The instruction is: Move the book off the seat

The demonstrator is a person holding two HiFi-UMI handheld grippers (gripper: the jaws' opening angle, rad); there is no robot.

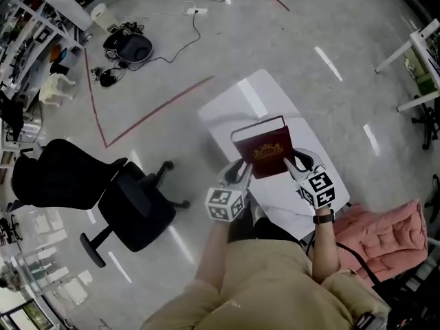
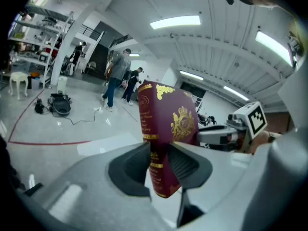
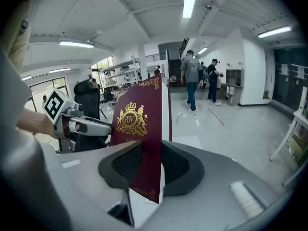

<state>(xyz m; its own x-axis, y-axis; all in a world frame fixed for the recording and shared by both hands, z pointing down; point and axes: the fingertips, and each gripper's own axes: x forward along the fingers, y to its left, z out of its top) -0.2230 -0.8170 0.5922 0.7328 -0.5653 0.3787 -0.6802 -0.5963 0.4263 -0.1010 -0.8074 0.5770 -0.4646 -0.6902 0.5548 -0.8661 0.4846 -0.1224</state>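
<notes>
Book cover partly hidden behind pads

Below me the grey floor is glossy and throws back streaks of light. A red tape line bends across it. A black office chair stands off the left edge of the white counter. Farther out lies a black bag. Shelves line the left side, with a white stool near them. Overhead, strip lights run along a white ribbed ceiling. People stand down the hall.
</notes>
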